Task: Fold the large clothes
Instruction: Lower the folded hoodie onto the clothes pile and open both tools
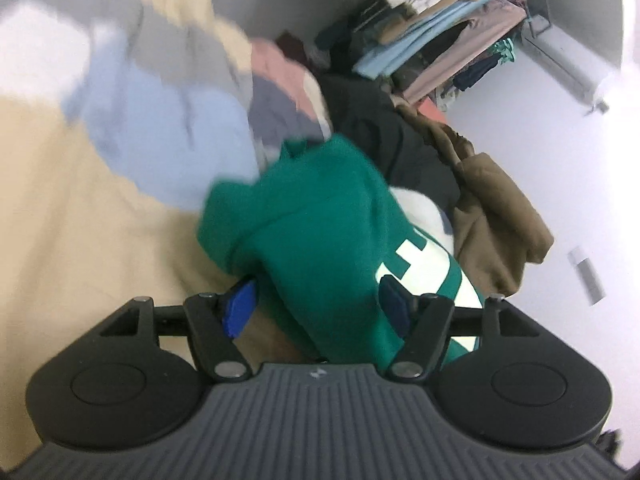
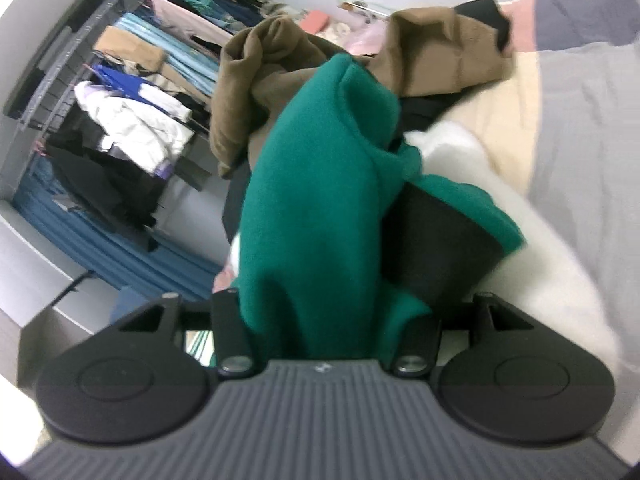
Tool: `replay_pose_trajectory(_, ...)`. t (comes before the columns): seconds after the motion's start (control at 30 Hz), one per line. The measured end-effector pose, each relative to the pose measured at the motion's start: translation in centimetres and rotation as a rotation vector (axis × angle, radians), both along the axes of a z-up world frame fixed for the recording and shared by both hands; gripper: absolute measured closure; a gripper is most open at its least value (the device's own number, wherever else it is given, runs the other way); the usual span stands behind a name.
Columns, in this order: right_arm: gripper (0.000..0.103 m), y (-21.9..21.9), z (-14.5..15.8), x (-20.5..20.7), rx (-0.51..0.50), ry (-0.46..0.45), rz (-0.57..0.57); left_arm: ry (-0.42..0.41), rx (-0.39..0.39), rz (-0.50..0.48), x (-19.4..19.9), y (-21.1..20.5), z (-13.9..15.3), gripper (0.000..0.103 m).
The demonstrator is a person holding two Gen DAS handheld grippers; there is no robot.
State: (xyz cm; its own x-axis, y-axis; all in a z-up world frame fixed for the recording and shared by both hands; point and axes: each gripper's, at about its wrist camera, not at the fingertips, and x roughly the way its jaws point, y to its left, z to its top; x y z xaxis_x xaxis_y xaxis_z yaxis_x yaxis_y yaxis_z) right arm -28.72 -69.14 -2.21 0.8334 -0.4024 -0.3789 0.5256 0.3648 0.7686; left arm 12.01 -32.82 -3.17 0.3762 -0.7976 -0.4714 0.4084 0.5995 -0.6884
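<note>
A large green sweatshirt (image 1: 320, 216) with white lettering hangs bunched between both grippers above a beige bed cover (image 1: 60, 240). In the left wrist view my left gripper (image 1: 318, 306) has its blue pads (image 1: 239, 312) set wide, with the green cloth running between them; the frame does not show whether they press it. In the right wrist view my right gripper (image 2: 324, 320) is closed on the same green sweatshirt (image 2: 316, 220), whose folds hide the fingertips. A black lining shows inside it.
A pile of clothes lies on the bed: a brown garment (image 1: 496, 232), a black one (image 1: 380, 128), a light blue one (image 1: 160, 136). A rack of hanging clothes (image 2: 132, 92) stands by the white wall. A person's forearm (image 2: 568, 28) reaches in at upper right.
</note>
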Motion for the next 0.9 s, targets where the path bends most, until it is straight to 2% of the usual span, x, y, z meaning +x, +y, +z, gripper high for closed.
replay_pose_trajectory(0.2,0.046,2.9,3.3,-2.9,-0.052,0.071,-0.039,-0.158,0.092,-0.028,-3.1,3.1,6.8,0.032)
replay_pose_trajectory(0.3,0.047,4.8,5.4,-4.5,-0.125,0.063,-0.053,-0.273,0.177,-0.042,-5.6,3.6,10.7,0.032)
replay_pose_trajectory(0.37,0.047,6.1,7.3,-5.3,-0.169,0.067,-0.053,-0.331,0.205,-0.054,-7.4,4.0,12.9,0.032)
replay_pose_trajectory(0.53,0.047,9.9,12.6,-6.7,-0.299,0.056,-0.004,-0.444,0.195,-0.113,-12.0,5.4,17.9,0.032)
replay_pose_trajectory(0.7,0.047,14.7,16.9,-7.0,-0.45,0.065,0.064,-0.51,0.18,-0.17,-16.0,6.7,21.6,0.032)
replay_pose_trajectory(0.77,0.047,17.0,18.0,-6.8,-0.518,0.088,0.084,-0.531,0.178,-0.179,-17.6,7.3,22.6,0.032)
replay_pose_trajectory(0.9,0.047,20.4,18.4,-6.1,-0.576,0.129,0.129,-0.568,0.177,-0.186,-20.0,8.8,23.1,0.031)
